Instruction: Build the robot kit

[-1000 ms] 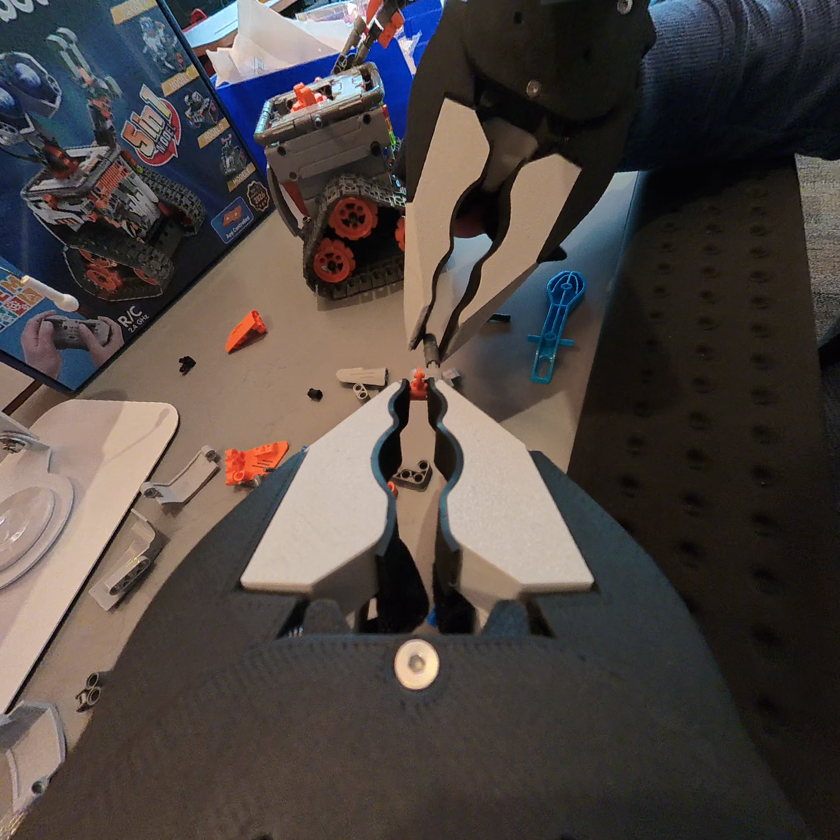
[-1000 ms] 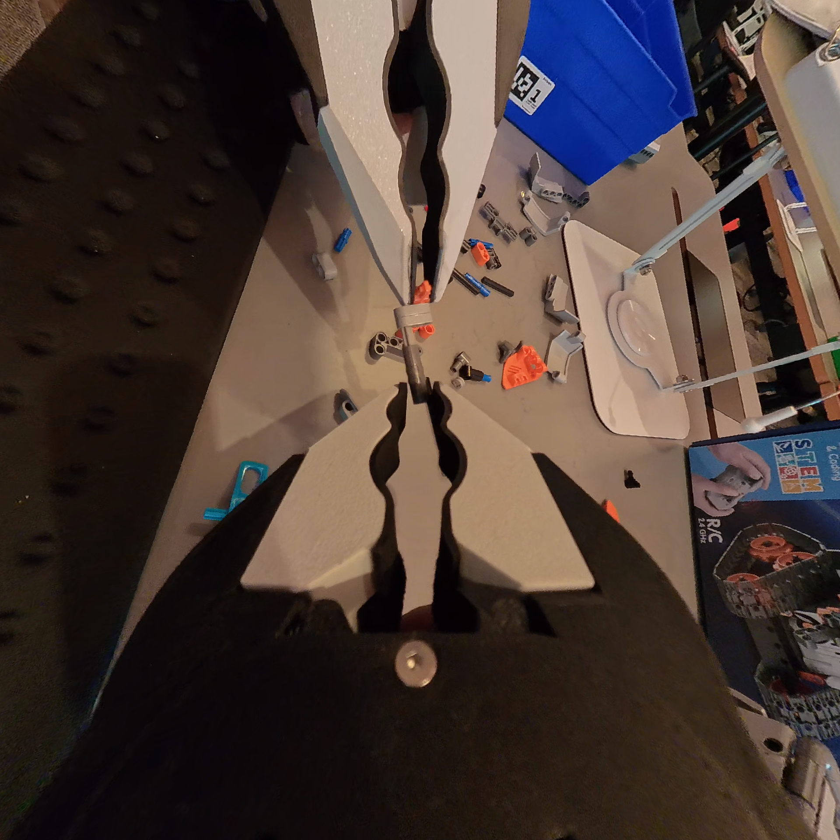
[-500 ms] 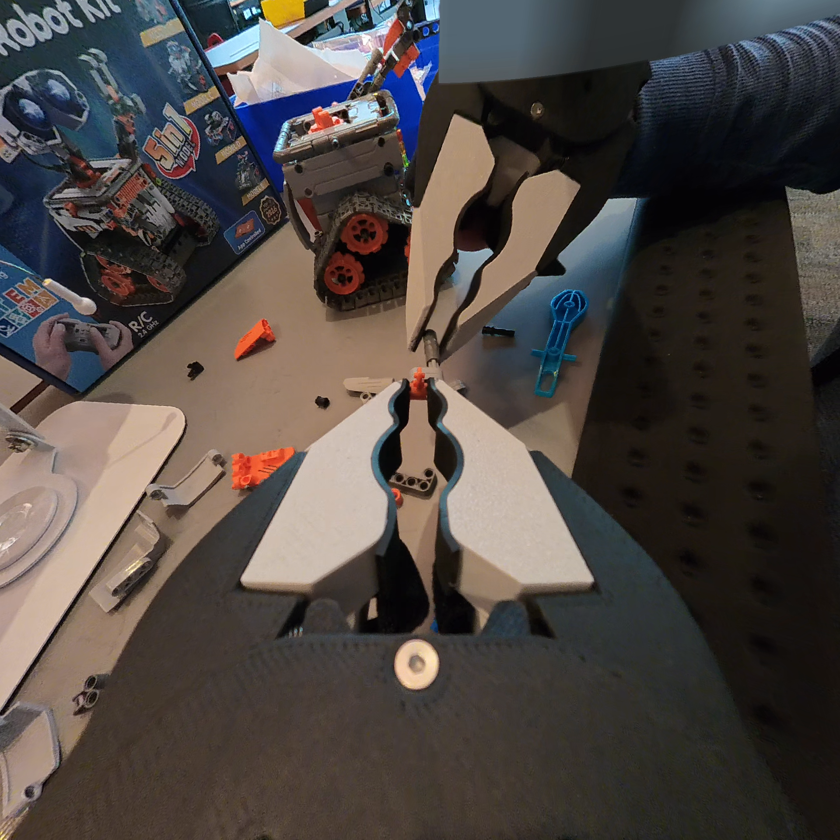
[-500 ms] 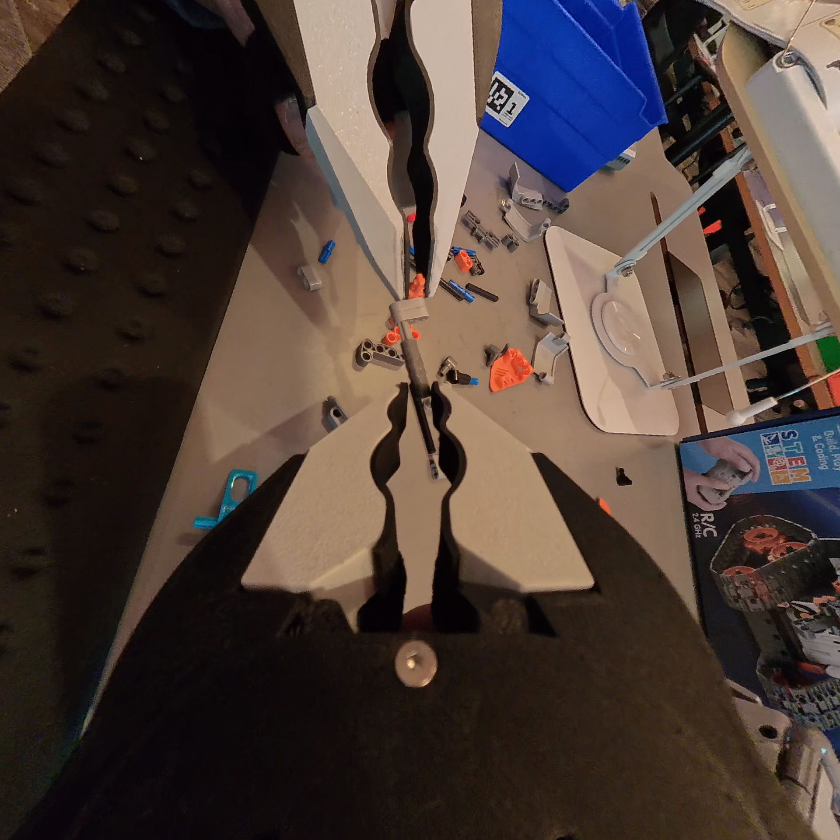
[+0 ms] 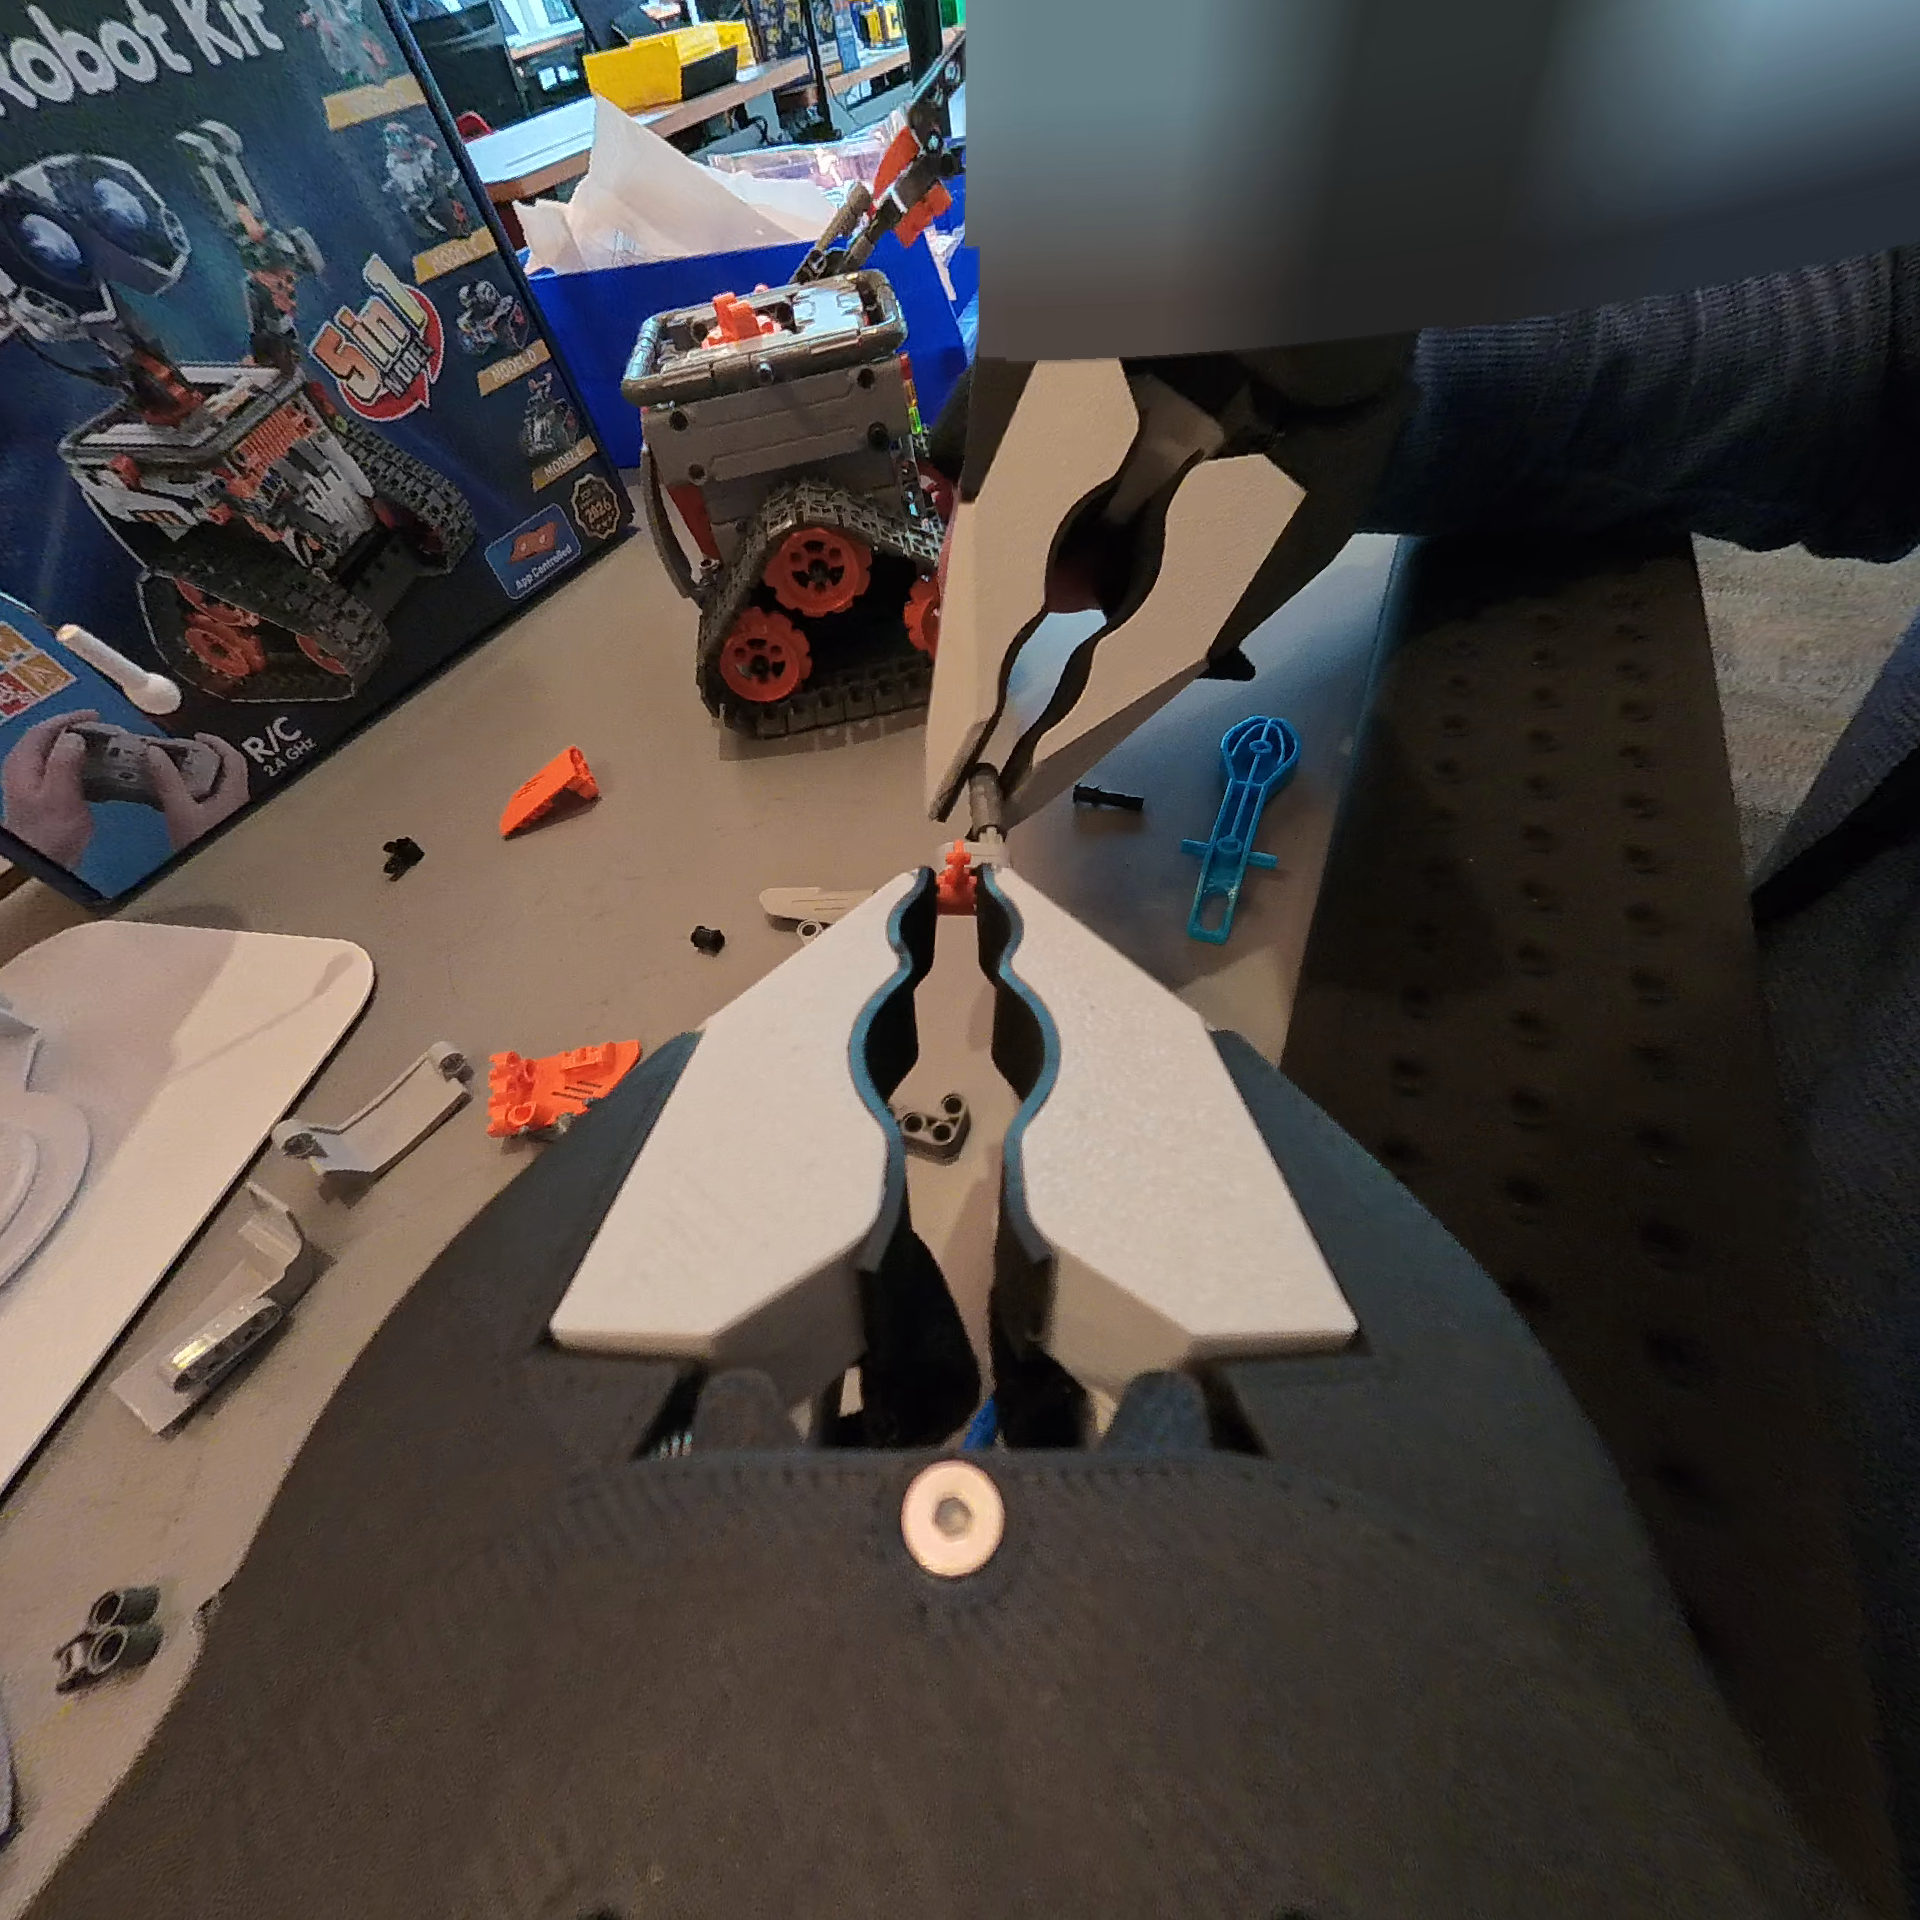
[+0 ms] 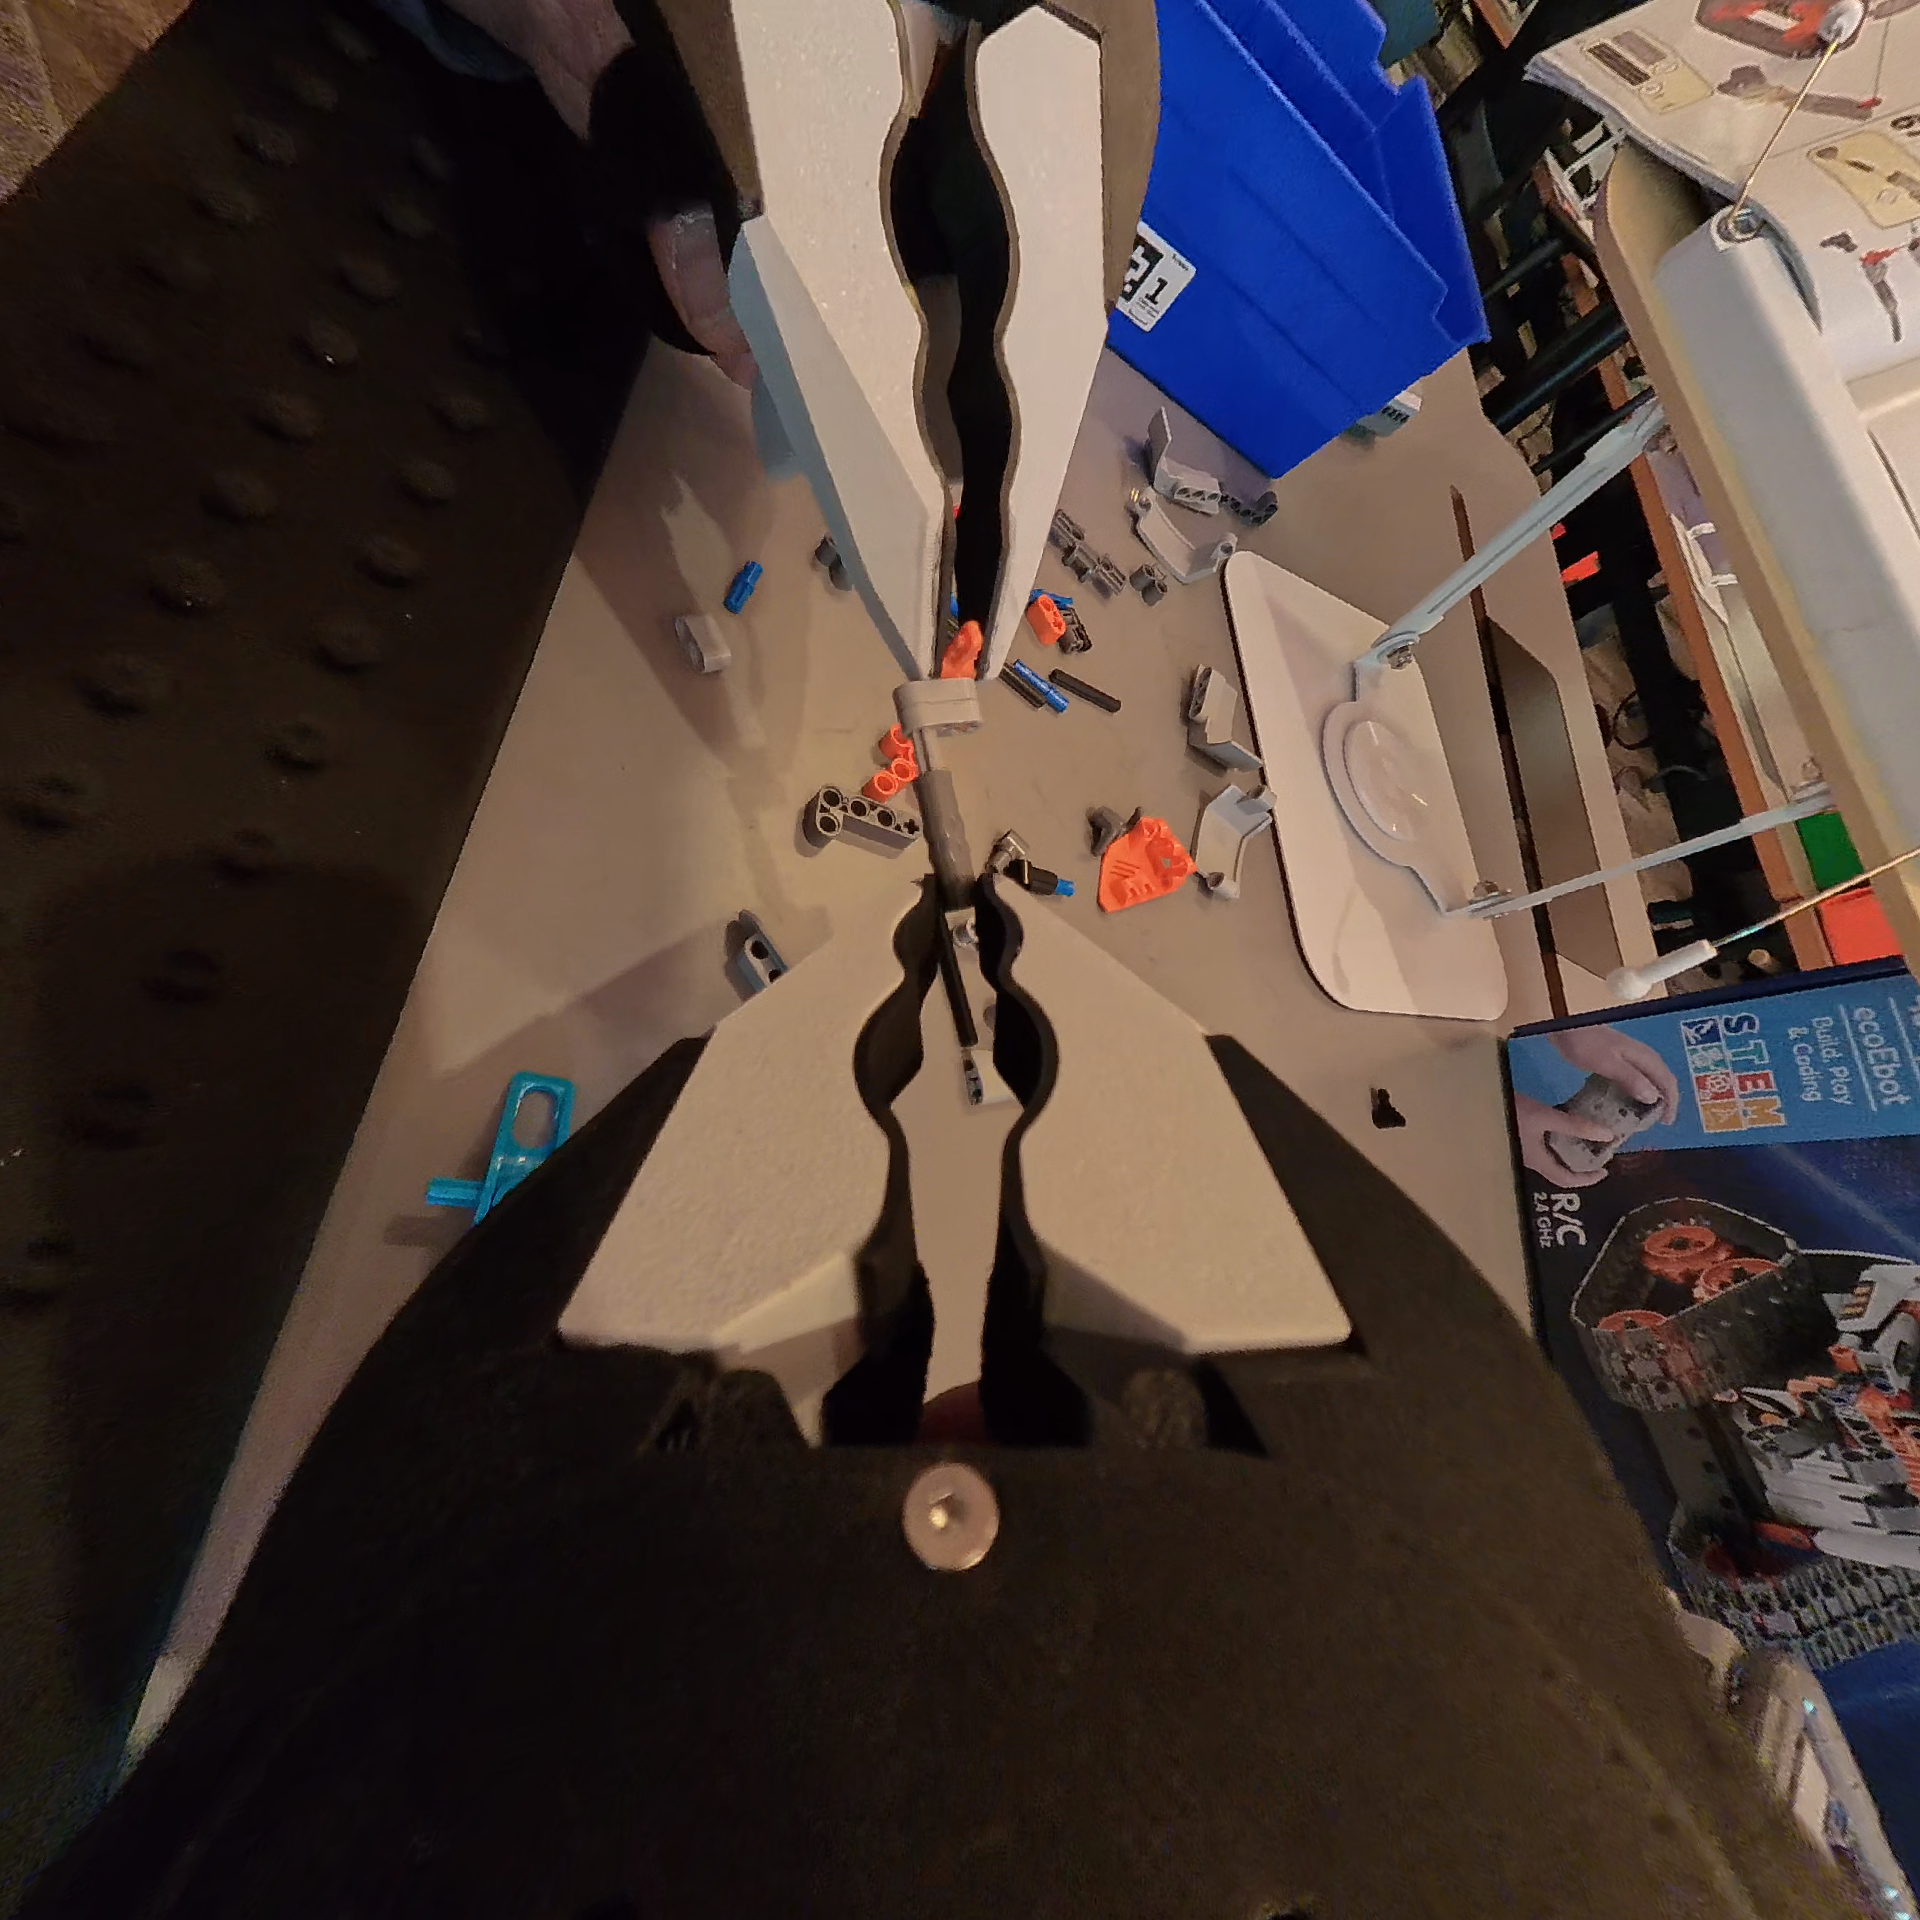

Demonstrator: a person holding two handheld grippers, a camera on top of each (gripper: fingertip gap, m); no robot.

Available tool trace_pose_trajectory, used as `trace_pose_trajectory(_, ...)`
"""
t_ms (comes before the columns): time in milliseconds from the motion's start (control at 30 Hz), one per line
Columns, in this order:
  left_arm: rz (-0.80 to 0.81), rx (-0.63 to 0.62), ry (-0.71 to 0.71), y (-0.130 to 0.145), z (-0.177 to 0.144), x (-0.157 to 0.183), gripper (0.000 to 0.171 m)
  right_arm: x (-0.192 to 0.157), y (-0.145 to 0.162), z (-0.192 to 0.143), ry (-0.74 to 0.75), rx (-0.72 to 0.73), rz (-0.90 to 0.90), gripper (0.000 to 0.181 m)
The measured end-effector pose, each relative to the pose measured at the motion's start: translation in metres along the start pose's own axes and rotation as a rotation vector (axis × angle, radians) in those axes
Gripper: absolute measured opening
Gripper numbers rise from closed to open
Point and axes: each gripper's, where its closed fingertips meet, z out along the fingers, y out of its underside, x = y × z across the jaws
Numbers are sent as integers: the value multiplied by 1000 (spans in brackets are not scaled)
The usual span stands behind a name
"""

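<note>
Small grey-and-orange brick assembly (image 6: 938, 707) held above the grey surface (image 5: 582, 914), in front of the tracked toy robot (image 5: 800, 520). Left gripper (image 5: 954, 878) fingers clenched on its orange end; right gripper (image 6: 951, 899) fingers clenched on its dark axle (loose bricks scattered beneath). Blue tool (image 5: 1236, 821) right of the robot.

Grey bench (image 5: 582, 914); black studded mat (image 5: 1558, 935); light-grey tongs (image 5: 954, 883) on dark textured bodies; orange connector (image 5: 954, 885); grey-and-black tracked model (image 5: 800, 520) with orange wheels; light-blue tool (image 5: 1236, 821); blue bin (image 6: 1299, 229); dark-blue printed box (image 5: 208, 416).
</note>
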Motion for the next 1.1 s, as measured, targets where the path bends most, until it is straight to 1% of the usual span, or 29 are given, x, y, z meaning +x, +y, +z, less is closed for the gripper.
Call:
trace_pose_trajectory(167, -30, 3, 28, 2, -1, 3, 7, -5, -1, 0, -31, 7, 5, 3)
trace_pose_trajectory(200, -25, 0, 22, 3, -2, 2, 16, -4, -1, 0, -36, 15, 20, 3)
trace_pose_trajectory(233, -15, -1, 20, 3, -2, 2, 21, -4, -2, -1, -46, 29, 43, 3)
trace_pose_trajectory(333, -7, 16, 23, -1, -4, 4, 26, 0, -7, -6, -78, 103, 127, 3)
trace_pose_trajectory(433, 3, 43, 15, -8, -3, 4, 24, 0, -11, -7, -105, 152, 169, 3)
trace_pose_trajectory(633, 18, 70, 3, -14, -3, 7, 18, -3, -14, -6, -108, 160, 154, 3)
trace_pose_trajectory(700, 15, 75, 5, -14, -4, 7, 14, -5, -15, -5, -106, 149, 136, 3)
trace_pose_trajectory(1100, 42, 62, 25, -10, -3, 12, 13, -9, -14, -4, -68, 85, 61, 2)
